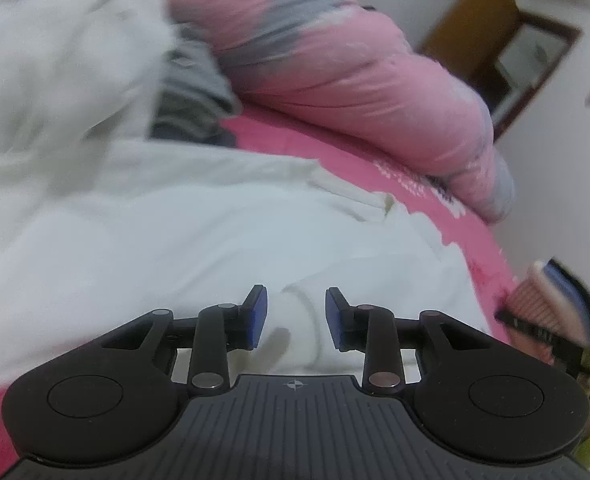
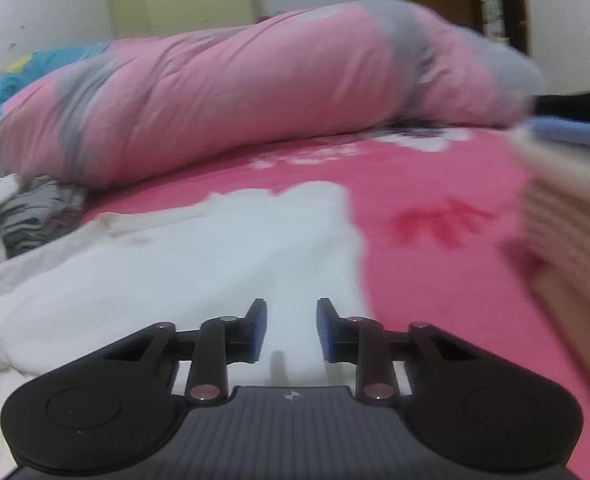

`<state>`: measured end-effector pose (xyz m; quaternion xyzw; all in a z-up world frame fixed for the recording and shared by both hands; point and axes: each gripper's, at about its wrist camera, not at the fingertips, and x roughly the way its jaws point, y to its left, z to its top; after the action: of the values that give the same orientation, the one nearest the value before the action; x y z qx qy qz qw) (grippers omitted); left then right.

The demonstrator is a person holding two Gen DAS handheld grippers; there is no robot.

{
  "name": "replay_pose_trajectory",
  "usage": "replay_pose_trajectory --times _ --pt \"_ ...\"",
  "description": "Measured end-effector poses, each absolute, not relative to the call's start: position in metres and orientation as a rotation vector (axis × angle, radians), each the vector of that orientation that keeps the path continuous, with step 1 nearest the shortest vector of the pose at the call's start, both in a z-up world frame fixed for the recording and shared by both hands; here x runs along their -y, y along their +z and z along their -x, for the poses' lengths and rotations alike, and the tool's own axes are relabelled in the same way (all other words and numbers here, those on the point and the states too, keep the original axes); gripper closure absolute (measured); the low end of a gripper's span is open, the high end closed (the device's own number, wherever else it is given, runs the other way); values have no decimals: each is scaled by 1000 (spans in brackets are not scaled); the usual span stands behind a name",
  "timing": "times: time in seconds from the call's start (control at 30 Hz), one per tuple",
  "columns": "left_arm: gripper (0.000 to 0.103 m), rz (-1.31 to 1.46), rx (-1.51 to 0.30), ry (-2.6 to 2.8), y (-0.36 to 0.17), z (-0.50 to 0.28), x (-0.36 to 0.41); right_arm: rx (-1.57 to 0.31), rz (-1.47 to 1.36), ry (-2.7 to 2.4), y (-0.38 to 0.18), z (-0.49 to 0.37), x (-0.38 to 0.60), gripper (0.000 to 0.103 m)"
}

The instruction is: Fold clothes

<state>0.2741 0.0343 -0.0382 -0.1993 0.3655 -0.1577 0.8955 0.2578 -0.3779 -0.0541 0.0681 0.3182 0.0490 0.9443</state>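
Left wrist: both tongs [image 1: 295, 318] [image 2: 290, 330] gape, empty, over one white garment [image 1: 175, 232].

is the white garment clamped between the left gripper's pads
No, the left gripper is open, its blue pads standing apart above the white garment without pinching it.

A bed [image 2: 435, 264] in a pink sheet carried a white garment [image 2: 215, 248] lower left, a pink-grey duvet [image 2: 235, 96] behind.
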Motion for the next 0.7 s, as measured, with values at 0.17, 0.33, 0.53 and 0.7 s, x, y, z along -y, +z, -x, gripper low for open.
replay_pose_trajectory --times 0.17,0.33,0.53,0.7 --pt "54 158 -784 -338 -46 -319 23 -681 -153 90 -75 -293 364 78" --pt "53 41 -824 -405 -59 -361 73 -695 -279 108 -106 -288 380 79" --pt "80 -48 -848 -407 -77 -378 105 -652 -396 150 -115 -280 399 79" --pt "103 5 -796 -330 -72 -371 100 -639 -486 176 -120 -279 412 79"
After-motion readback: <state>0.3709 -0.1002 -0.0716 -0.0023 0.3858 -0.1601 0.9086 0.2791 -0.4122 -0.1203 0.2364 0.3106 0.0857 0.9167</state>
